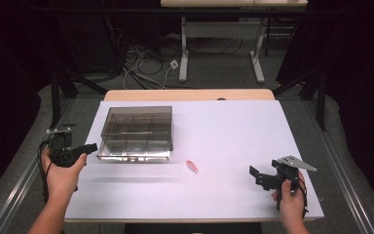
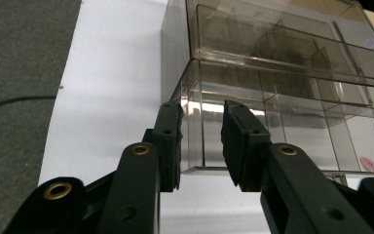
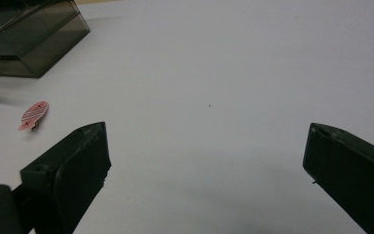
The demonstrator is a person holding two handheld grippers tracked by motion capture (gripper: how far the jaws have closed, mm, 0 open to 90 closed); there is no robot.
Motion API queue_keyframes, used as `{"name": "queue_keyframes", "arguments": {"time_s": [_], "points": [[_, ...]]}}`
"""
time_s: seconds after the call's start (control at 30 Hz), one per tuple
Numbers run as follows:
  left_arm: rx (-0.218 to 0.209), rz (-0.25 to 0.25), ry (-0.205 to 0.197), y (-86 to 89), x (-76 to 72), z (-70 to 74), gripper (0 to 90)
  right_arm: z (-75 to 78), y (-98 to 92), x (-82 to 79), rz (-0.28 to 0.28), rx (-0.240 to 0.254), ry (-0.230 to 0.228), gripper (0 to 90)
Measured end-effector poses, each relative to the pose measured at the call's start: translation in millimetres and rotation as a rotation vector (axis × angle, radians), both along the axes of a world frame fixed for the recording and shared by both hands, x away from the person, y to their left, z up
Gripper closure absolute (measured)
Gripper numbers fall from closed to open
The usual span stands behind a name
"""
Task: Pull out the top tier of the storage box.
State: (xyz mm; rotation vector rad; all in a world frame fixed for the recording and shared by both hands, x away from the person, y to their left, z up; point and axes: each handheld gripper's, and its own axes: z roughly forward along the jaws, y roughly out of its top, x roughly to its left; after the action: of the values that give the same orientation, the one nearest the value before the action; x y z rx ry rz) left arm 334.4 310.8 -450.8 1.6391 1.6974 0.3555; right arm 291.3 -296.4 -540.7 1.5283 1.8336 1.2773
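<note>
A smoky clear compartment box (image 1: pixel 136 132) with its lid down sits on the left part of the white table top (image 1: pixel 233 136). My left gripper (image 1: pixel 92 147) is at the box's front left corner, level with the table. In the left gripper view the jaws (image 2: pixel 202 109) stand a little apart, aimed at that corner of the box (image 2: pixel 282 73), and nothing is pressed between the pads. A small pink striped piece (image 1: pixel 192 165) lies just right of the box's front. My right gripper (image 1: pixel 254 171) is near the front right, wide open (image 3: pixel 204 134) and empty, with the pink piece (image 3: pixel 34 114) off to its left.
The table's wooden far edge (image 1: pixel 190 94) runs behind the white sheet. Beyond it are a desk's grey legs (image 1: pixel 183 58) and loose cables (image 1: pixel 141 68) on the floor. Metal rails (image 1: pixel 9 195) flank the table on both sides.
</note>
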Motion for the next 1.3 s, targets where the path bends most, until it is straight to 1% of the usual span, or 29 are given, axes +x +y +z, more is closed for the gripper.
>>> {"name": "queue_keyframes", "arguments": {"time_s": [0.1, 0.13, 0.2, 0.23, 0.3, 0.33, 0.37, 0.4, 0.47, 0.5, 0.53, 0.6, 0.63, 0.67, 0.7, 0.73, 0.8, 0.87, 0.97, 1.0, 1.03, 1.17, 1.2, 1.3], "points": [[0.006, -0.011, -0.035, -0.6, -2.2, -0.2, 66.1, 0.0, 0.0, 0.0, 0.001, -0.001, -0.001, 2.8], [0.008, -0.018, -0.055, -1.0, -2.9, -0.8, 65.4, 0.0, 0.0, -0.1, 0.001, -0.001, 0.0, 2.8], [0.001, -0.041, -0.07, -1.5, -4.5, -0.5, 64.4, -0.1, 0.0, 0.0, -0.001, 0.0, 0.001, 2.8], [-0.006, -0.048, -0.082, -2.6, -5.0, -0.8, 64.5, -0.7, 0.3, 0.3, -0.003, 0.005, -0.007, 2.8], [-0.011, -0.077, -0.1, -3.8, -6.1, -0.9, 64.5, -0.8, 0.4, 0.4, -0.003, 0.003, -0.007, 2.8], [-0.011, -0.086, -0.107, -4.6, -6.9, -0.6, 64.4, 0.0, 0.3, -0.2, -0.001, 0.0, 0.002, 2.8], [-0.001, -0.093, -0.113, -5.4, -7.7, -0.4, 64.3, 0.0, 0.2, -0.1, -0.001, -0.001, -0.001, 2.8], [-0.004, -0.093, -0.125, -7.4, -8.5, -0.6, 64.3, 0.6, -0.1, -0.6, 0.0, -0.003, 0.001, 2.8], [0.002, -0.118, -0.138, -8.4, -10.5, 0.7, 62.1, 0.4, -0.1, -0.4, 0.002, -0.006, -0.006, 2.8], [0.002, -0.122, -0.142, -9.6, -11.6, 1.3, 60.9, 0.4, -0.4, -0.2, 0.005, -0.009, -0.009, 2.8], [-0.001, -0.126, -0.157, -10.7, -12.3, 1.2, 60.6, 0.4, -0.1, -0.4, 0.0, -0.003, -0.006, 2.8], [-0.015, -0.151, -0.173, -12.5, -14.4, 2.5, 58.5, 0.5, -0.1, -0.5, 0.002, -0.003, 0.0, 2.8], [-0.022, -0.162, -0.168, -13.2, -15.9, 3.8, 57.8, 0.6, -0.1, -0.5, 0.001, -0.004, 0.001, 2.8], [-0.035, -0.159, -0.186, -15.0, -17.0, 3.7, 57.3, 0.6, 0.0, -0.6, 0.001, -0.004, 0.001, 2.8], [-0.042, -0.176, -0.181, -15.6, -18.2, 5.0, 56.6, 0.5, 0.1, -0.5, 0.0, -0.005, -0.001, 2.8], [-0.047, -0.182, -0.191, -17.5, -19.4, 5.3, 55.8, 0.5, 0.2, -0.6, 0.0, -0.004, -0.002, 2.8], [-0.031, -0.206, -0.201, -21.2, -22.8, 7.4, 54.0, 0.4, 0.3, -0.3, 0.002, -0.002, -0.005, 2.8], [-0.029, -0.228, -0.212, -23.9, -25.3, 8.8, 51.8, 0.5, 0.3, -0.5, -0.001, -0.003, -0.001, 2.8], [-0.029, -0.258, -0.243, -28.2, -30.2, 10.4, 48.4, 0.4, 0.2, -0.4, 0.001, -0.006, -0.006, 2.8], [-0.027, -0.262, -0.25, -29.3, -31.5, 10.6, 47.1, 0.7, 0.1, -0.6, 0.002, -0.01, 0.0, 2.8], [-0.017, -0.268, -0.259, -30.7, -33.0, 10.6, 45.5, 0.4, 0.1, -0.5, 0.001, -0.006, -0.006, 2.8], [0.009, -0.287, -0.26, -37.2, -39.1, 8.7, 42.5, 0.4, 0.9, -0.5, 0.001, -0.001, -0.004, 2.8], [0.012, -0.292, -0.259, -39.0, -40.8, 8.2, 41.8, 0.3, 0.6, -0.4, 0.0, -0.008, -0.005, 2.8], [0.021, -0.312, -0.268, -44.4, -45.8, 7.1, 39.9, 0.3, 0.9, -0.5, 0.001, -0.004, -0.005, 2.9]]}}
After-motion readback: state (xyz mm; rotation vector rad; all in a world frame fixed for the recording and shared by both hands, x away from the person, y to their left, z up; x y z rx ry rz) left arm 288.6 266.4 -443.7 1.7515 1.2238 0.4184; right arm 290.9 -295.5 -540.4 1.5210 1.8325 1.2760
